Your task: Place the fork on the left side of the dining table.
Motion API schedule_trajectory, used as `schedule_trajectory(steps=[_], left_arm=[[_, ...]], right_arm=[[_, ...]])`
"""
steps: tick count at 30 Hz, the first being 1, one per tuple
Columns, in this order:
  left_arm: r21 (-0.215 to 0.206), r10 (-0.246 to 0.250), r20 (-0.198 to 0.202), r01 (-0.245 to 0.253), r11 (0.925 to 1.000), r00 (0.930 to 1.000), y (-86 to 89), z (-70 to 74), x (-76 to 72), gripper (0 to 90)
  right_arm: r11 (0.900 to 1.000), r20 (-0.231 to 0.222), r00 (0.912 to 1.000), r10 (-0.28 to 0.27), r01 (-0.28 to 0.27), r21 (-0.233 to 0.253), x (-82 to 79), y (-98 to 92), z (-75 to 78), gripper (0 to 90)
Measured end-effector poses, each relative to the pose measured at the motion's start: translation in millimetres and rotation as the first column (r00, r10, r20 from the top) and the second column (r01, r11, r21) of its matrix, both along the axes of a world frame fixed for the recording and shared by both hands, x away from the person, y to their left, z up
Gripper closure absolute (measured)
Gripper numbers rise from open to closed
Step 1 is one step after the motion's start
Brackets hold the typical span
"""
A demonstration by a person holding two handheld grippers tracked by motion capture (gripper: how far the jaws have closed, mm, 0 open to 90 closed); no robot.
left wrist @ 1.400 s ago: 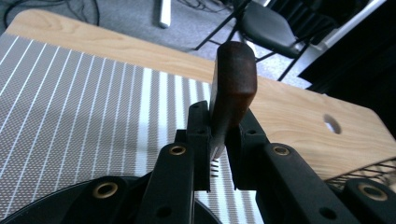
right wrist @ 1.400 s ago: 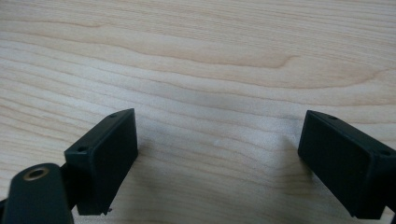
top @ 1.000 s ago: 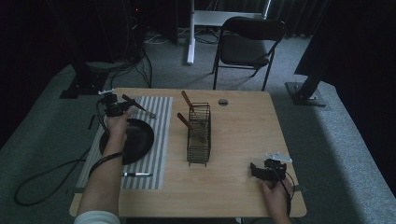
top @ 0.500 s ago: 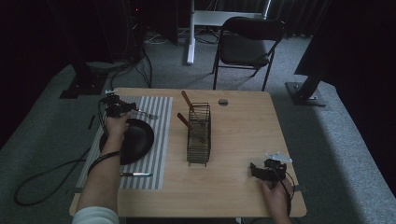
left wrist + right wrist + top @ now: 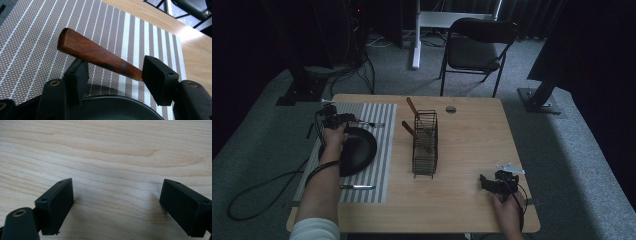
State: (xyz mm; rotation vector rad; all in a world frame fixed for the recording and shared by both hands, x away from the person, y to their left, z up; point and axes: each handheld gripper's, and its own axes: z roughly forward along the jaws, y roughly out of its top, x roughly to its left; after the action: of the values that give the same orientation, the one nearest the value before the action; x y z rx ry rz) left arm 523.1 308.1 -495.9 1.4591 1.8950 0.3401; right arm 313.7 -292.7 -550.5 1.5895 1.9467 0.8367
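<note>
A wooden-handled utensil (image 5: pixel 364 123) lies across the far part of the striped placemat (image 5: pixel 384 150), its metal end pointing right. Its brown riveted handle (image 5: pixel 97 55) runs aslant between the jaws of my left gripper (image 5: pixel 332 120) (image 5: pixel 115 72). The jaws stand apart, the handle crossing over the left one and meeting the right one. Just below the jaws is the rim of the black plate (image 5: pixel 112 107) (image 5: pixel 357 150). My right gripper (image 5: pixel 494 182) (image 5: pixel 116 202) rests low over bare wood at the table's near right, open and empty.
A black wire rack (image 5: pixel 425 145) stands mid-table with two wooden-handled utensils (image 5: pixel 412 107) leaning in it. Another utensil (image 5: pixel 357 187) lies at the mat's near edge. A round grommet (image 5: pixel 450 109) sits at the far edge. A chair (image 5: pixel 477 47) stands beyond the table.
The left gripper has come down toward the mat, and the utensil it carried now lies flatter, pointing right. The right gripper has not moved.
</note>
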Motion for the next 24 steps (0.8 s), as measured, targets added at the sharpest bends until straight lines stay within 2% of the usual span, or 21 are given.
schedule_trajectory(steps=[4,5,6,7,8,9,12,14,17,19,22,23,24], left_arm=[[0.022,-0.003,0.0,0.003,0.9997,1.0,-0.3,0.0,1.2,38.9],[0.06,-0.007,-0.01,0.007,0.9982,0.9999,-1.1,-0.4,1.6,38.9],[0.141,-0.005,-0.042,0.011,0.99,0.9991,-2.5,-2.9,2.7,38.7],[0.141,-0.005,-0.042,0.011,0.99,0.9991,-2.5,-2.9,2.7,38.7],[0.131,-0.009,-0.06,0.017,0.9912,0.9981,-1.2,-4.5,2.8,38.7],[0.067,0.002,-0.073,0.002,0.9978,0.9974,1.2,-7.8,1.7,38.8],[0.061,0.0,-0.071,0.004,0.9981,0.9974,1.2,-9.0,0.1,38.8],[0.083,-0.001,-0.059,0.006,0.9965,0.9982,0.9,-8.0,-1.8,38.7],[0.069,0.002,-0.027,0.0,0.9976,0.9996,3.1,-6.6,-6.9,38.7],[0.07,0.0,-0.026,0.002,0.9976,0.9997,3.2,-6.7,-8.2,38.7],[0.018,-0.024,-0.009,0.024,0.9996,0.9997,2.2,-7.5,-11.5,38.7],[0.035,-0.032,-0.008,0.033,0.9988,0.9994,0.0,-6.3,-13.7,38.2],[0.035,-0.032,-0.008,0.033,0.9988,0.9994,0.0,-6.3,-13.7,33.8]], right_arm=[[1.0,0.001,1.0,0.001,-0.001,0.0,-0.2,0.0,0.0,11.7],[1.0,0.001,1.0,0.001,-0.001,0.001,-0.2,0.0,0.0,11.7],[1.0,0.001,1.0,0.001,-0.001,0.001,-0.2,0.0,0.0,11.7],[1.0,0.001,1.0,0.001,-0.001,0.001,-0.2,0.0,0.0,11.7],[1.0,0.001,1.0,0.001,-0.001,0.001,-0.2,0.0,0.0,11.7],[1.0,0.001,1.0,0.002,-0.002,0.001,-0.3,0.0,0.0,11.7],[1.0,0.001,1.0,0.002,-0.002,0.001,-0.3,0.0,0.0,11.7],[1.0,0.001,1.0,0.002,-0.002,0.001,-0.3,0.0,0.0,11.7],[1.0,0.001,1.0,0.002,-0.002,0.001,-0.3,0.0,0.0,11.7],[1.0,0.001,1.0,0.002,-0.002,0.001,-0.3,0.0,0.0,11.7],[1.0,0.001,1.0,0.001,-0.001,0.001,-0.3,0.0,0.0,11.7],[1.0,0.001,1.0,0.001,-0.001,0.001,-0.3,0.0,0.0,11.7],[1.0,0.001,1.0,0.001,-0.001,0.001,-0.3,0.0,0.0,11.7]])
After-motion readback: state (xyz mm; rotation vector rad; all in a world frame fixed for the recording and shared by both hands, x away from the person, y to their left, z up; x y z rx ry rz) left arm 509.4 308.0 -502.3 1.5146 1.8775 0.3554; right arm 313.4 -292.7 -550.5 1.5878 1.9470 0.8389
